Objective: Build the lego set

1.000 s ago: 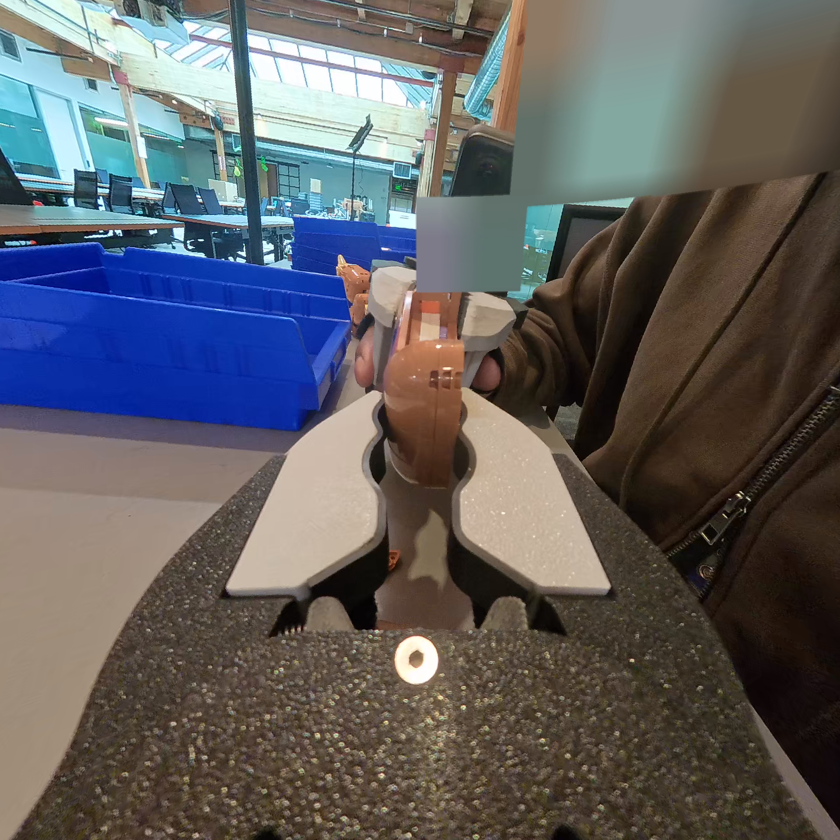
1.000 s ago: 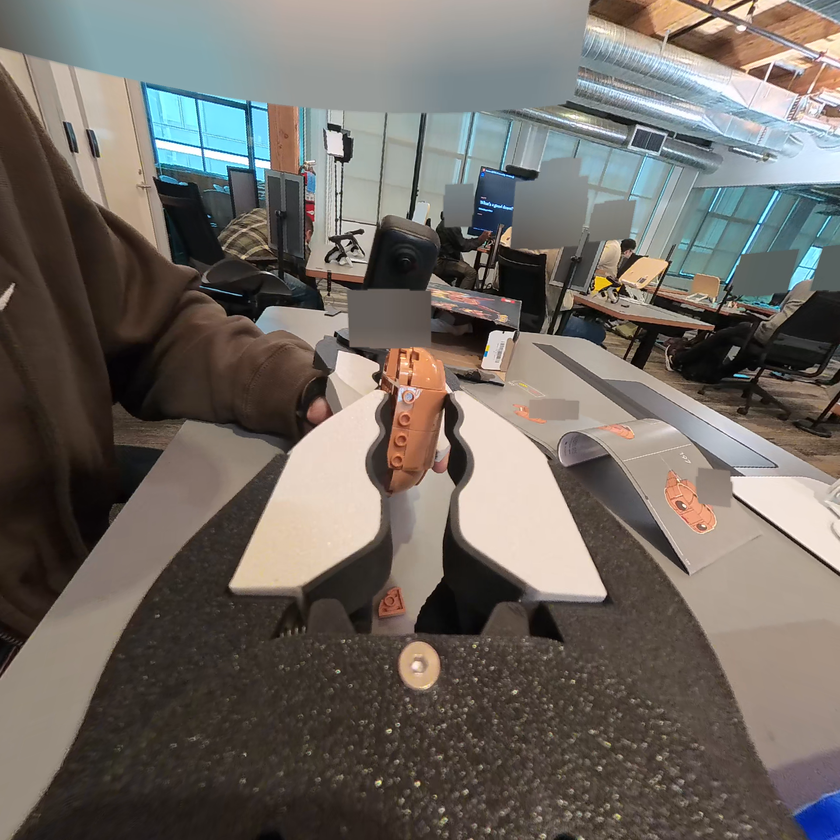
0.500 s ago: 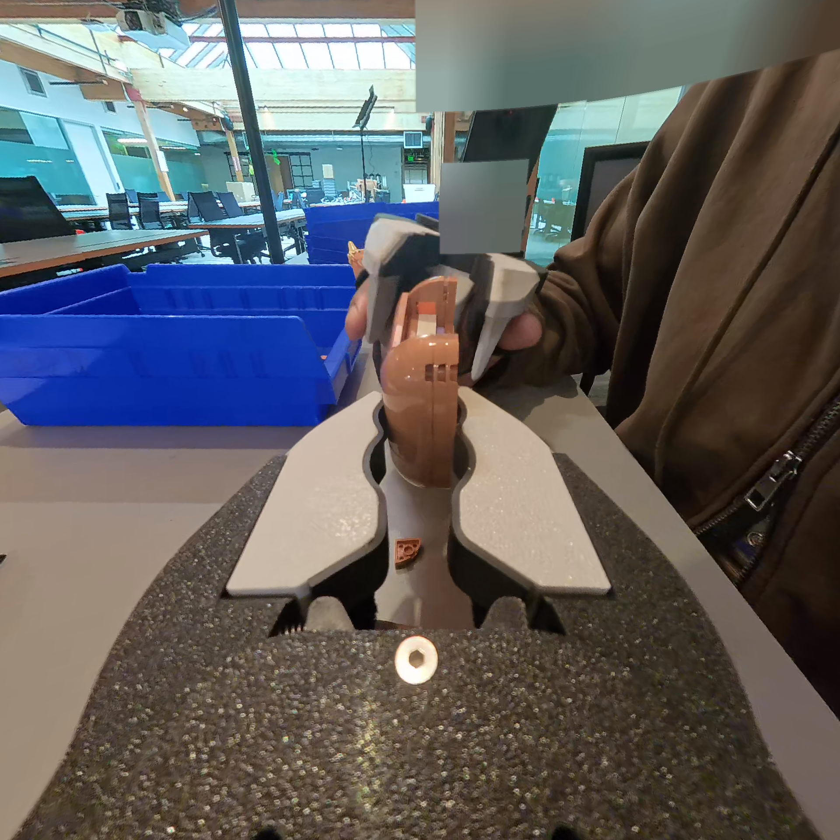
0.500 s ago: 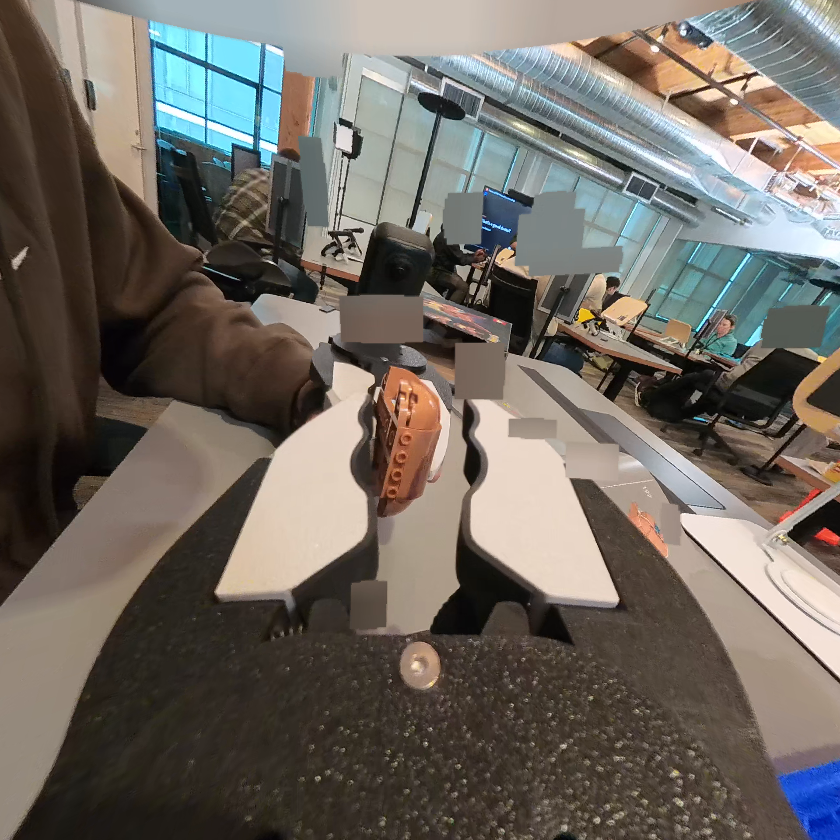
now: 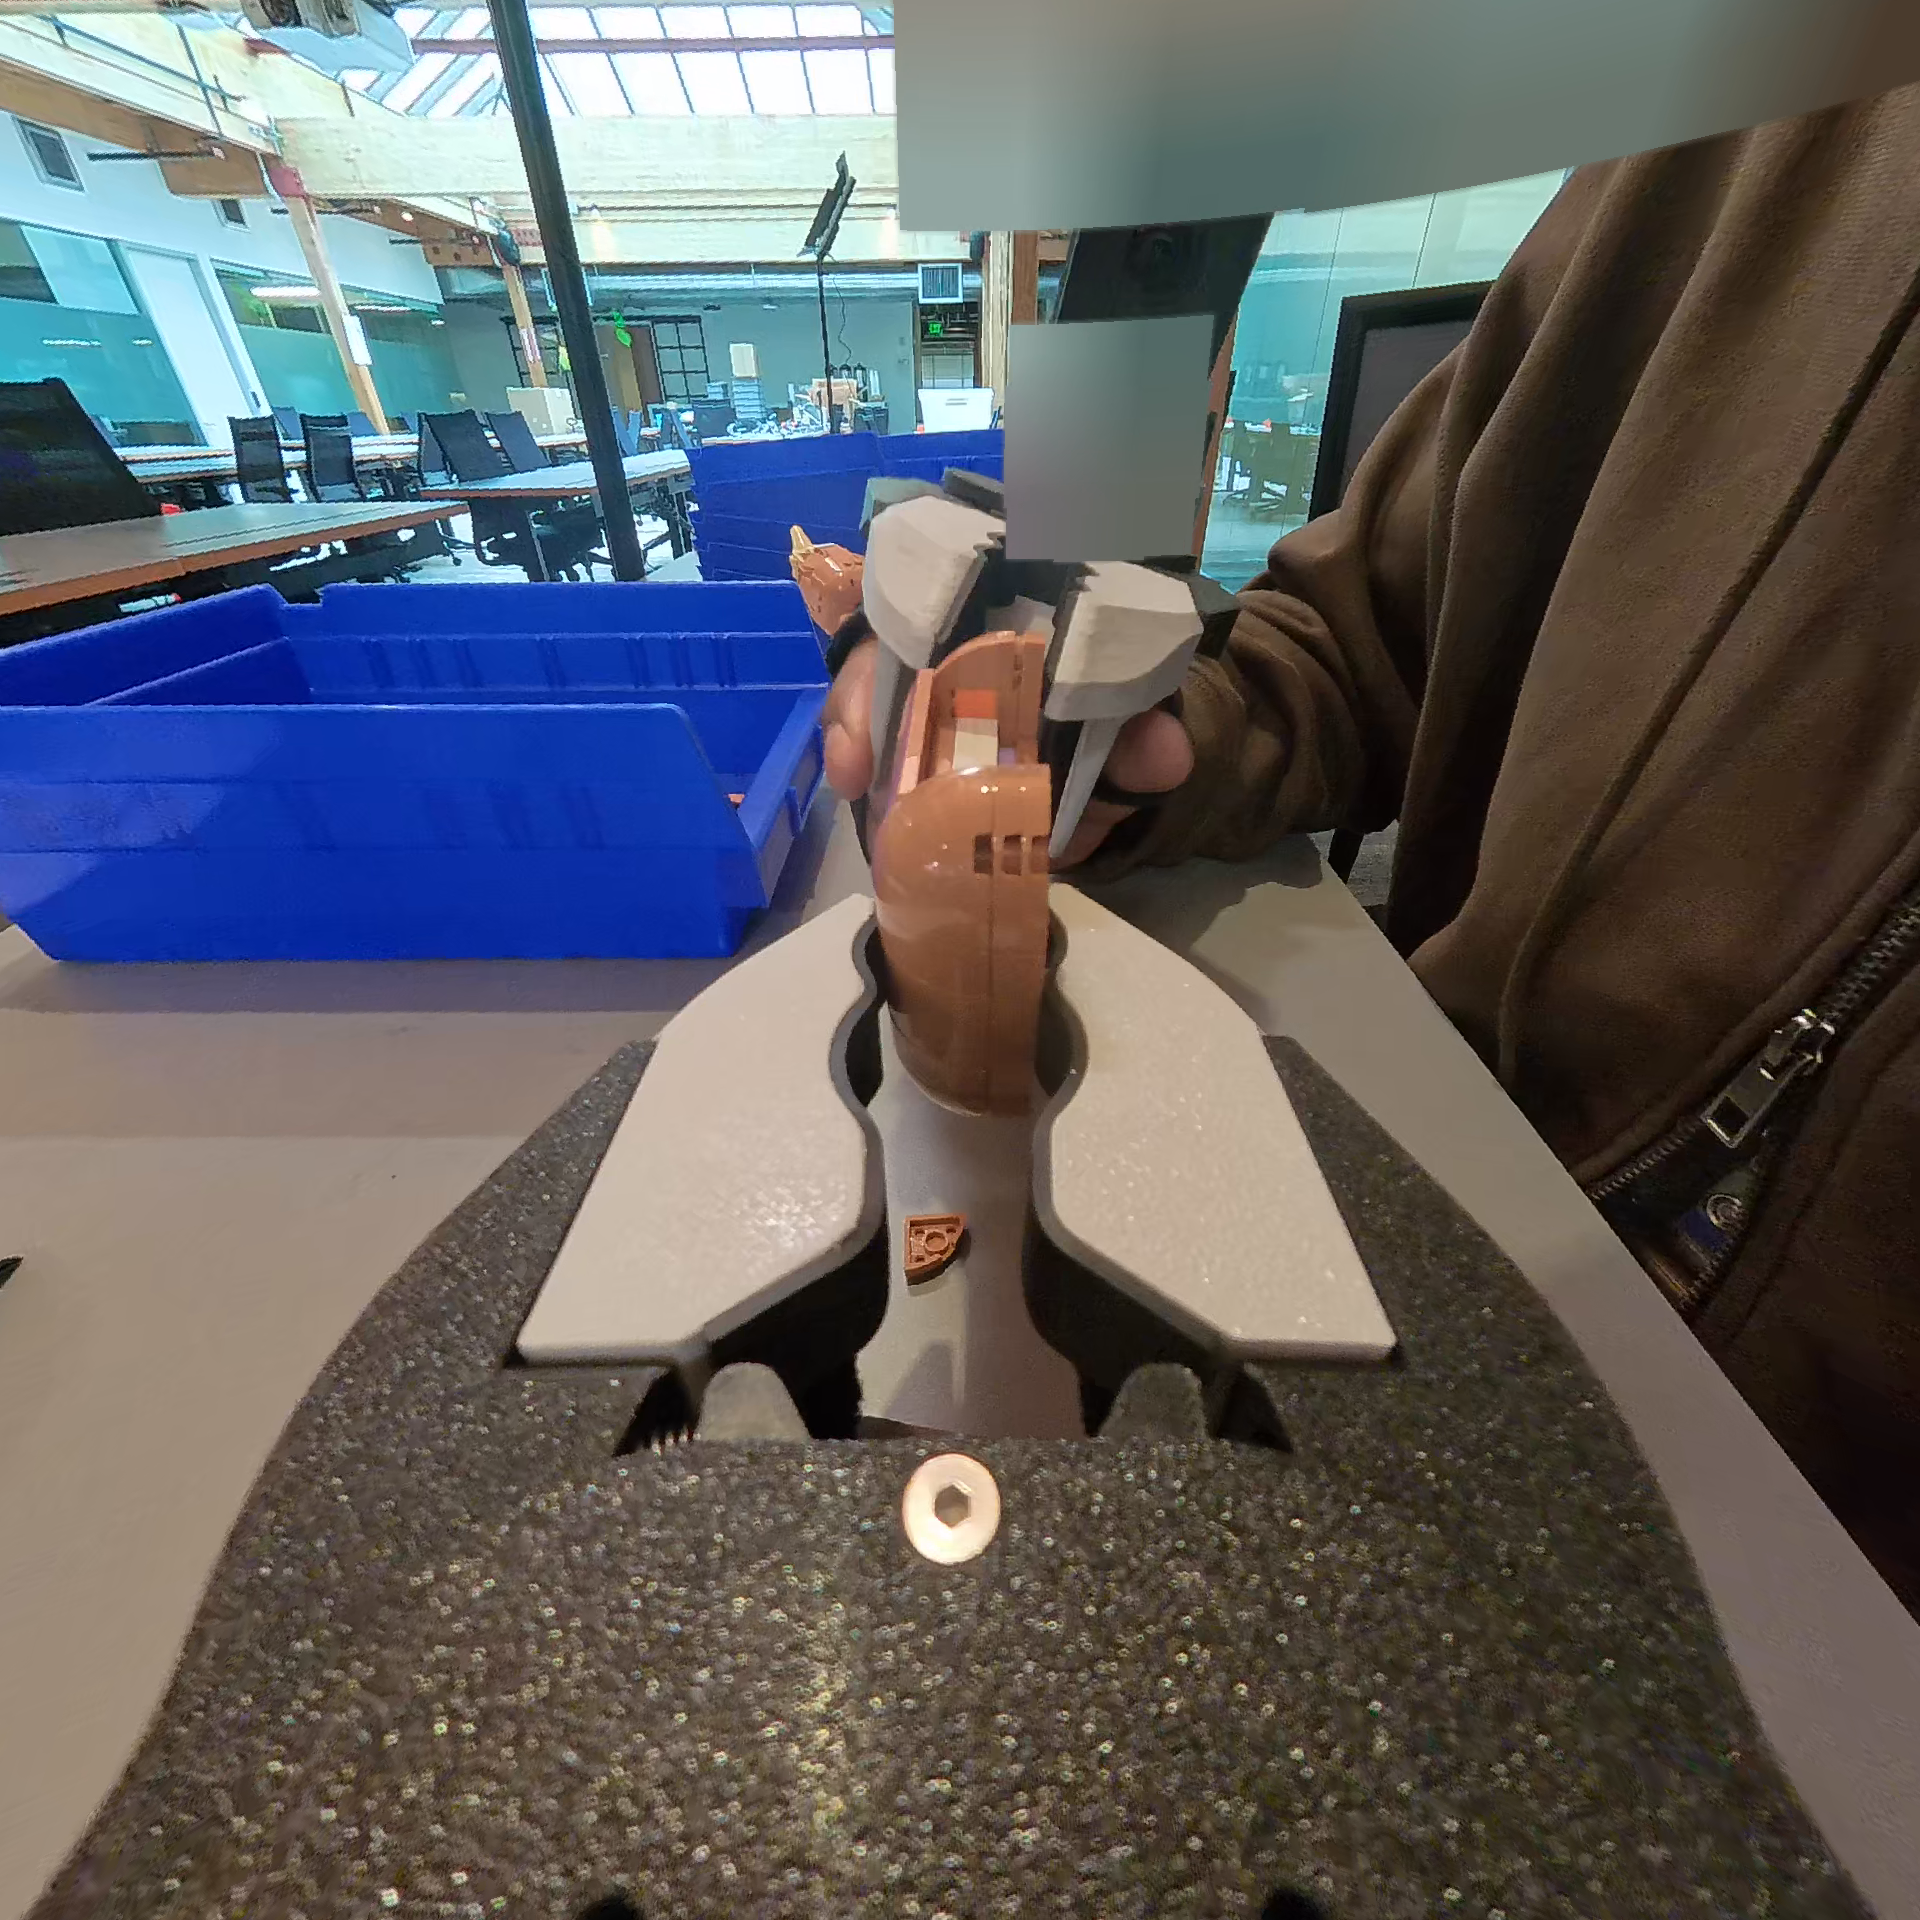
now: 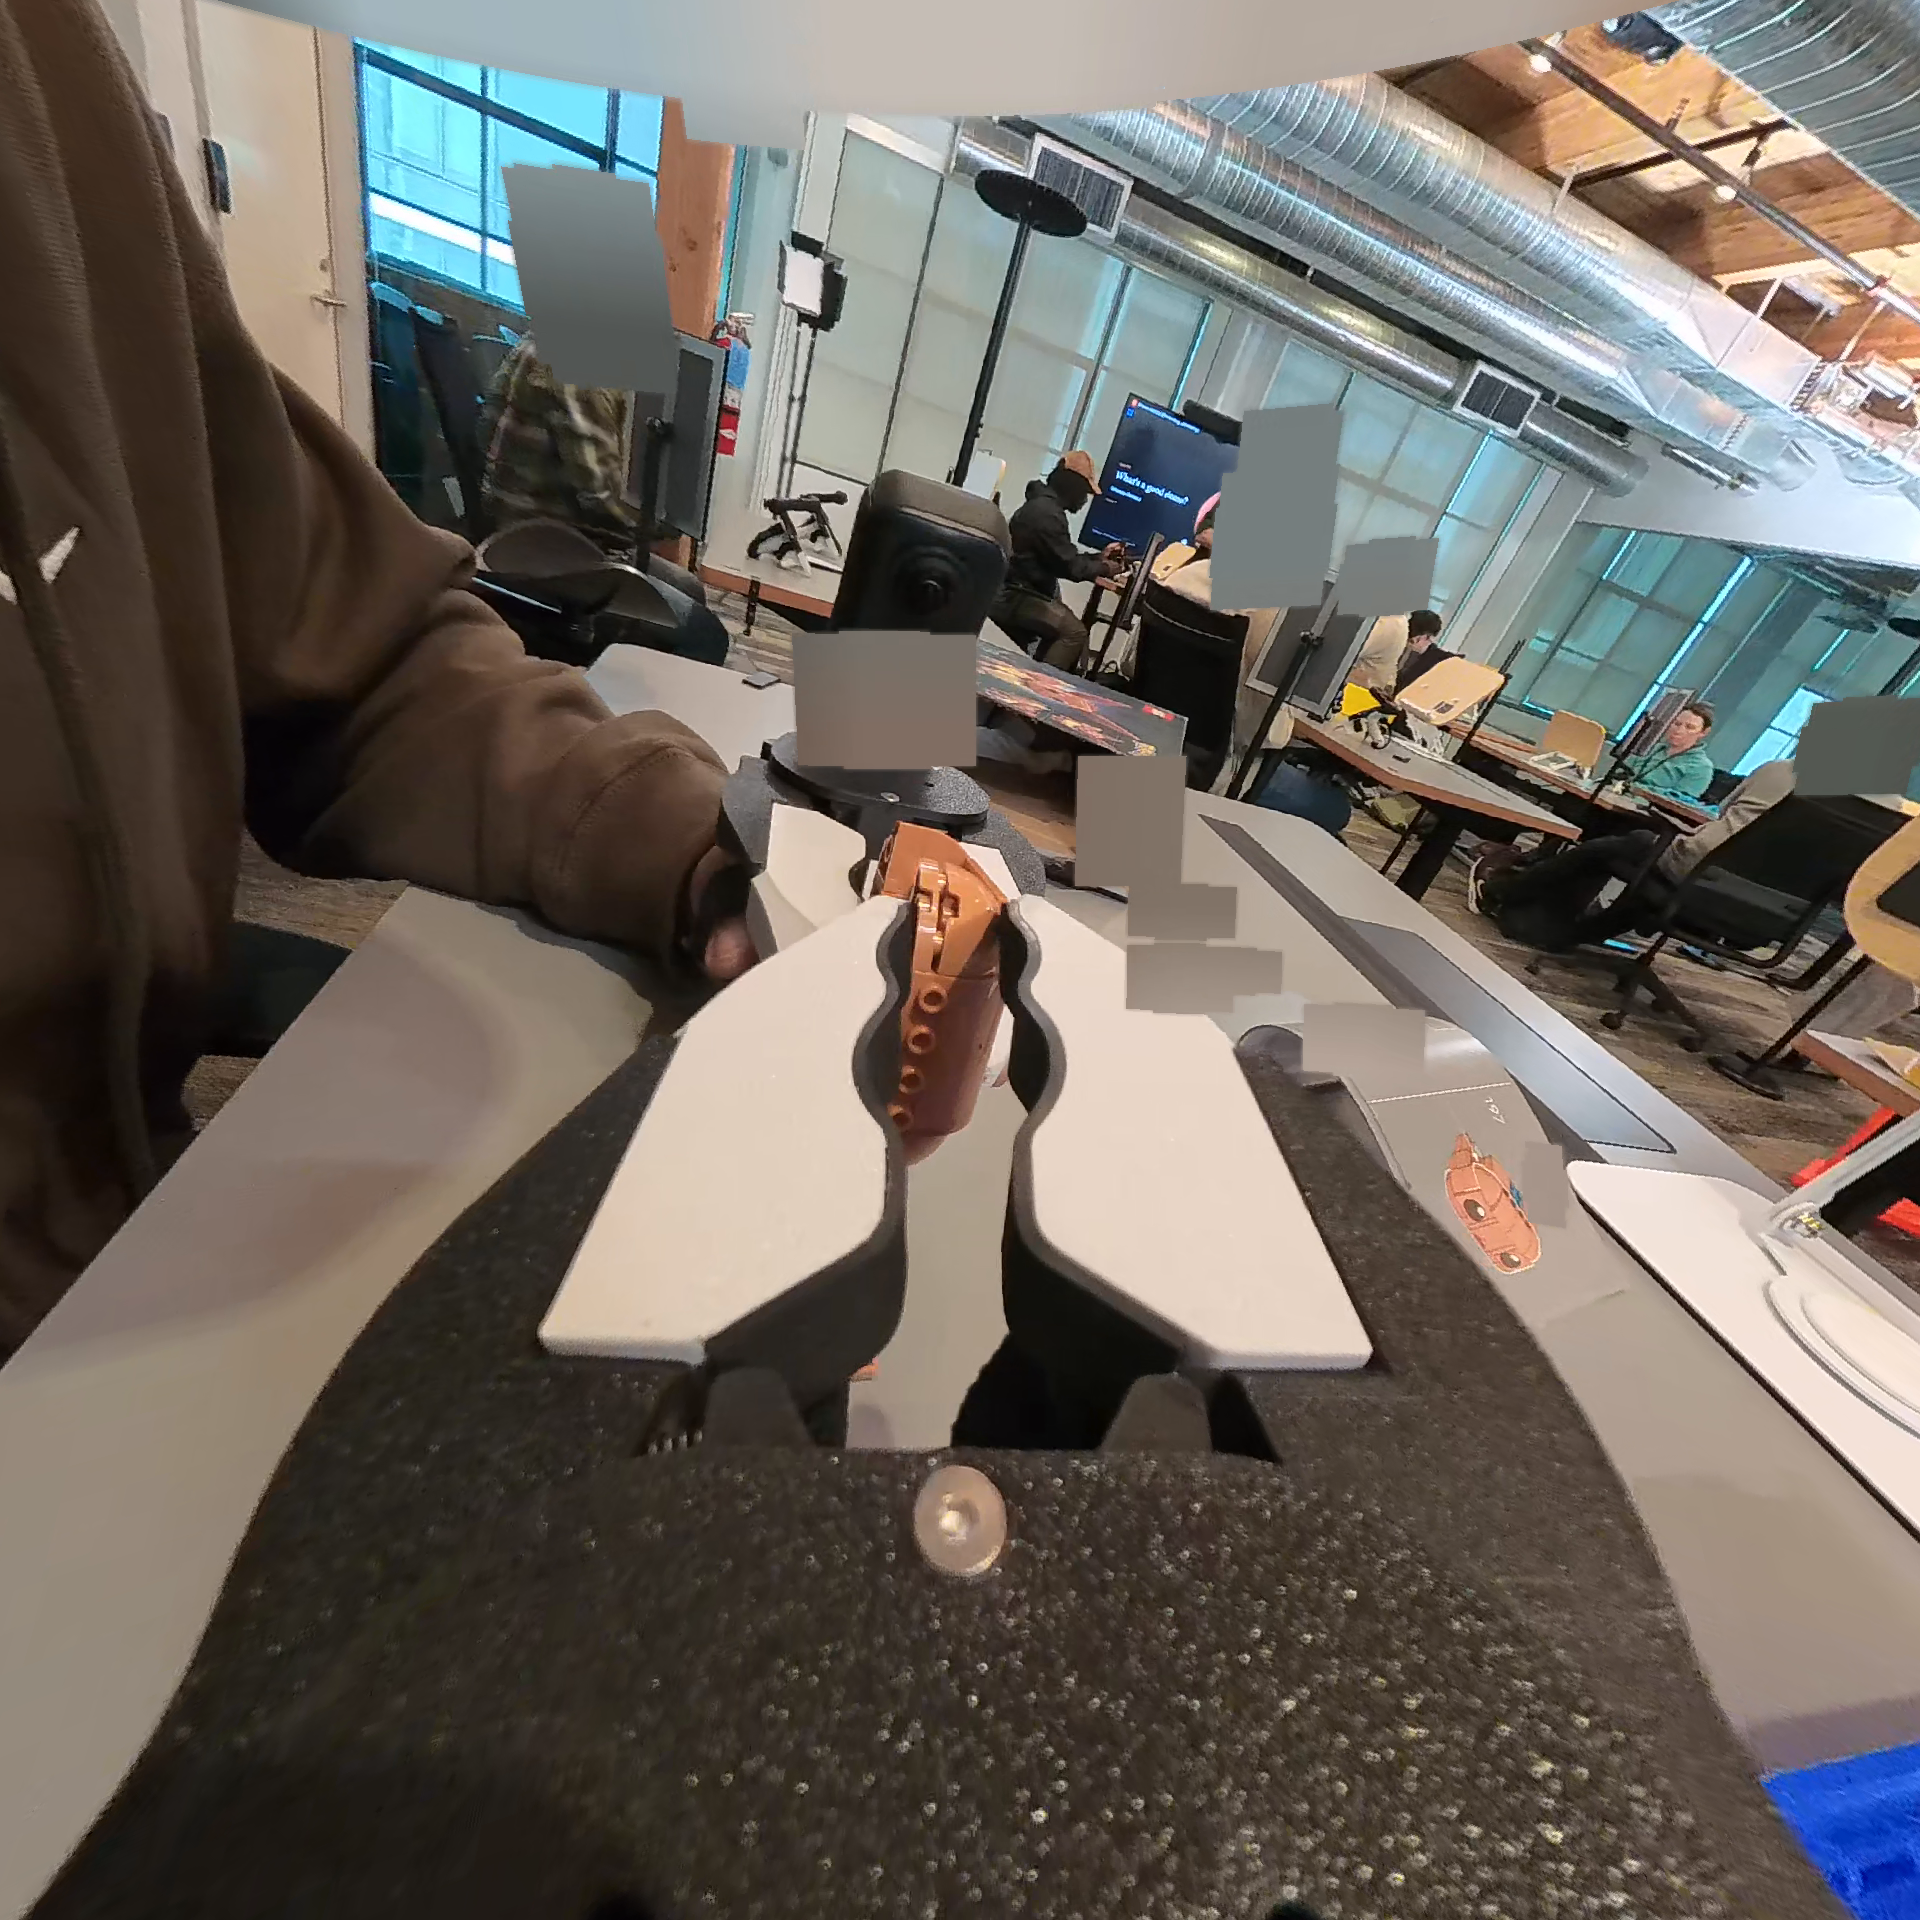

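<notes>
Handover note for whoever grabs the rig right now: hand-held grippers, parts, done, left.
Left hand-held gripper: shut on the brown lego assembly, held above the table.
Right hand-held gripper: shut on the same assembly from the opposite end.
Small brown lego piece: loose on the table under the left gripper.
Blue bin: on the table beyond the left gripper.
Instruction booklet: open on the table, right of the right gripper.
Done: curved body partly built.
Left: loose piece not yet attached; remaining steps unclear from here.

Pale writing stands on a dark screen [image 6: 1158, 473] and small digits on the instruction booklet [image 6: 1434, 1143]
</notes>
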{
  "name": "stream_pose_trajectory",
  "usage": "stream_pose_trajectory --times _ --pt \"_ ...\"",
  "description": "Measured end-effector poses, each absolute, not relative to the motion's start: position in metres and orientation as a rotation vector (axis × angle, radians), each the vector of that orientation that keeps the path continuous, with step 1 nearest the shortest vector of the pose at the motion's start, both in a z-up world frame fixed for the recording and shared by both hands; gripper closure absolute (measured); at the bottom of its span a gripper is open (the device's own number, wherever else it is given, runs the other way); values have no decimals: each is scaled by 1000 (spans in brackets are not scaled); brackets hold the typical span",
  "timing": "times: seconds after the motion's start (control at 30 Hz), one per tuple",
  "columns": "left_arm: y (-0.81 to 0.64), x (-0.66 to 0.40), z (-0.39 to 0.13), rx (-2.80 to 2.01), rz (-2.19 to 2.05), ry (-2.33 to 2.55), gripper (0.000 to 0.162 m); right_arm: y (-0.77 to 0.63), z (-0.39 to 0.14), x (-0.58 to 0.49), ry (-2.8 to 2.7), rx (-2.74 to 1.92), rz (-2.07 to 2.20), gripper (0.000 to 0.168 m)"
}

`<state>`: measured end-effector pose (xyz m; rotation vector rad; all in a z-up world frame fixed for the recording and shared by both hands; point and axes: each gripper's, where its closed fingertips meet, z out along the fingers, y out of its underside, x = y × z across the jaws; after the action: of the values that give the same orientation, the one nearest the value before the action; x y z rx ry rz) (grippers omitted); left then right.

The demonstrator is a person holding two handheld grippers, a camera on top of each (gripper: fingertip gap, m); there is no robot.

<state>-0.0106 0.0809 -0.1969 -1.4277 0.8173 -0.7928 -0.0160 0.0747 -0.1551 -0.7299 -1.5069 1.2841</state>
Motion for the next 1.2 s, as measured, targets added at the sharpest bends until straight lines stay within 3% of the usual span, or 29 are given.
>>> stream_pose_trajectory --times 0.8,1.0,1.2 --pt "82 -13 -198 -1436 -762 831 136 76 -157 -17 -1491 -721 1234 154" --pt "83 -14 -206 -1452 -604 928 136 74 -153 -12 -1515 -684 1246 146" --pt "83 -15 -209 -1462 -582 946 136 71 -159 -11 -1573 -666 1226 154"
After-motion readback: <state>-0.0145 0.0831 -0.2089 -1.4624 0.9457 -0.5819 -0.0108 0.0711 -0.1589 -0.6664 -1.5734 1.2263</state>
